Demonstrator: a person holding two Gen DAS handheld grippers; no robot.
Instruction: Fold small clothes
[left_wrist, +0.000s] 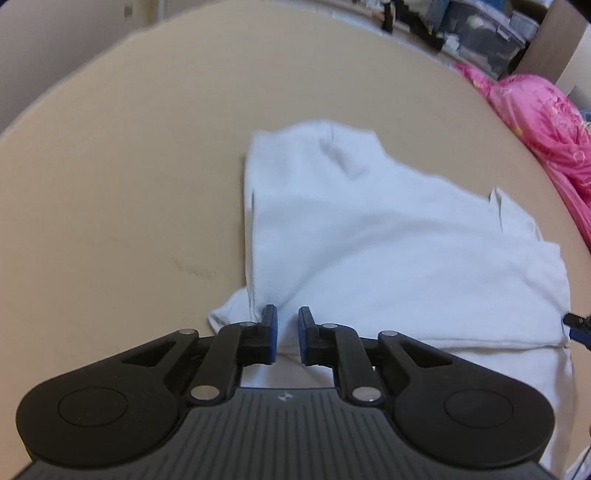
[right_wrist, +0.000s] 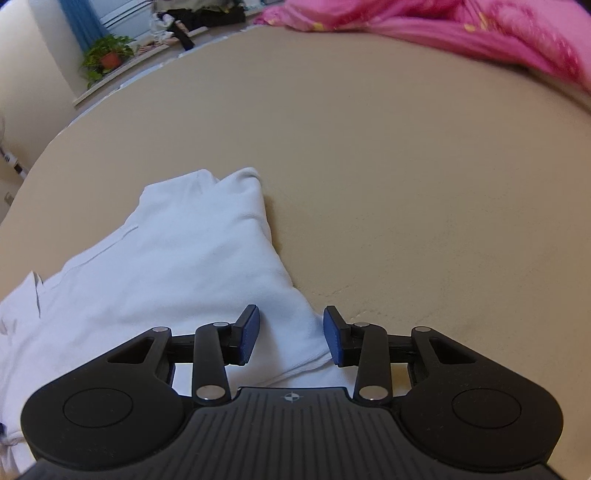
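Surface: a tan bed sheet (left_wrist: 147, 155) fills both wrist views; whether a bed or a worktop lies under it cannot be told.
Garment: a white garment (left_wrist: 369, 229), partly folded, lies flat on the sheet. In the left wrist view it spreads from centre toward 4 o'clock; in the right wrist view (right_wrist: 177, 258) it lies from centre toward 8 o'clock.
Garment shape: a narrow folded part points away toward 12 o'clock in both views; a small flap sticks out at 7 o'clock of the cloth in the left view, just left of the left claw's tips.
Left claw: the left claw (left_wrist: 287, 325) sits low over the near edge of the garment, blue pads a narrow gap apart. White cloth shows in the gap, but the pads do not press on it.
Right claw: the right claw (right_wrist: 291, 325) stands moderately parted over the garment's right-hand near corner. The cloth's edge runs between the pads; neither pad grips it.
Other claw seen: a blue and black tip shows at 3 o'clock in the left view, at the garment's edge.
Background: a pink quilt (right_wrist: 461, 33) is bunched at 1 o'clock; a potted plant (right_wrist: 107, 55) stands at 10 o'clock in the right view; clear storage bins (left_wrist: 487, 33) at 1 o'clock in the left view.
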